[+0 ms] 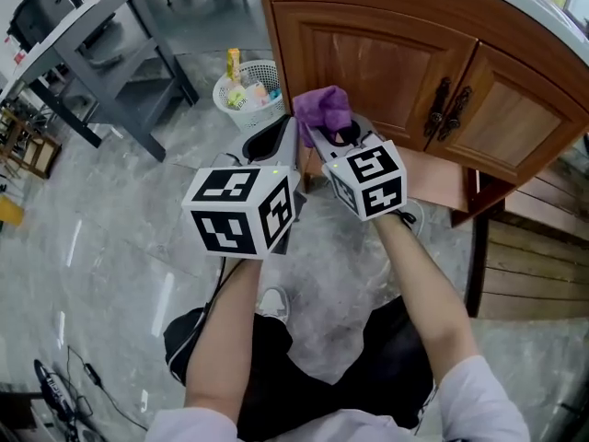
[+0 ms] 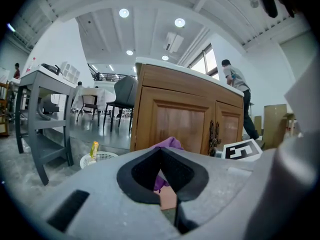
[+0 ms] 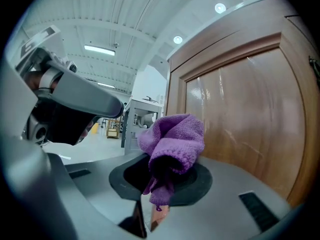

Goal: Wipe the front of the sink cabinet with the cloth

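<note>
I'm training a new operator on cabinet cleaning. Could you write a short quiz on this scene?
1. Which gripper holds the purple cloth? A. left B. right C. both
2. True or false: one door of the sink cabinet stands open.
3. Fill in: in the head view, the white wastebasket stands on the floor to the cabinet's ___.
Key: 1 B, the right gripper is shut on it; 2 false, both doors are closed; 3 left.
</note>
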`<state>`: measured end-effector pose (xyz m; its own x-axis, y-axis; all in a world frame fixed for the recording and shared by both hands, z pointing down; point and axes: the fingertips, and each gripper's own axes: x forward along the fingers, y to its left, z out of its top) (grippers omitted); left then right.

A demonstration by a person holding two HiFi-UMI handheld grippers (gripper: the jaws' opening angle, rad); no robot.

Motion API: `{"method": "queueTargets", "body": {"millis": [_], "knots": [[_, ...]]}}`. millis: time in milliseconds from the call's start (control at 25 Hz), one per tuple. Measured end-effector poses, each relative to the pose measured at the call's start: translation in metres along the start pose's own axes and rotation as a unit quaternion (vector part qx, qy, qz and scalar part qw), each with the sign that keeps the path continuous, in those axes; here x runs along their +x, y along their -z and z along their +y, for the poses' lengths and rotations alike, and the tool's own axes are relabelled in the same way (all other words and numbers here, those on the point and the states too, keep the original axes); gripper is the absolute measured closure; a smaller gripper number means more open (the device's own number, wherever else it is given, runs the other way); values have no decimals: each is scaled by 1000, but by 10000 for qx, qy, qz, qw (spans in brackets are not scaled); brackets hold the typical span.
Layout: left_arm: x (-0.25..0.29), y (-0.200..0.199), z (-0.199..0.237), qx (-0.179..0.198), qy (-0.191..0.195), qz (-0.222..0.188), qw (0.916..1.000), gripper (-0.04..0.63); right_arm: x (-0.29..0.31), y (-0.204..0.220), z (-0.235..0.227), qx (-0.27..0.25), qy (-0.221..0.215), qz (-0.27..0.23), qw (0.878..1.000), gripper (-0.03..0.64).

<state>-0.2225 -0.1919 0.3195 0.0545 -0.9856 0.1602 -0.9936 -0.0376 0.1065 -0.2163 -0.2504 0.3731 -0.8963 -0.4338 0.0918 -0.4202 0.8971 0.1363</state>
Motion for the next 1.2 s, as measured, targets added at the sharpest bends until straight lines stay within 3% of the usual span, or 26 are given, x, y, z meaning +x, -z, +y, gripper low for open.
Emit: {"method": "queueTargets", "body": {"millis": [400, 1200], "knots": [[16, 0, -29, 68, 295, 36, 9995, 589, -48, 5, -39, 67, 531, -26, 9986, 545], [70, 9, -128, 251, 1267, 135, 9915, 589, -153, 19, -97, 229, 1359, -43, 9905, 545]]}}
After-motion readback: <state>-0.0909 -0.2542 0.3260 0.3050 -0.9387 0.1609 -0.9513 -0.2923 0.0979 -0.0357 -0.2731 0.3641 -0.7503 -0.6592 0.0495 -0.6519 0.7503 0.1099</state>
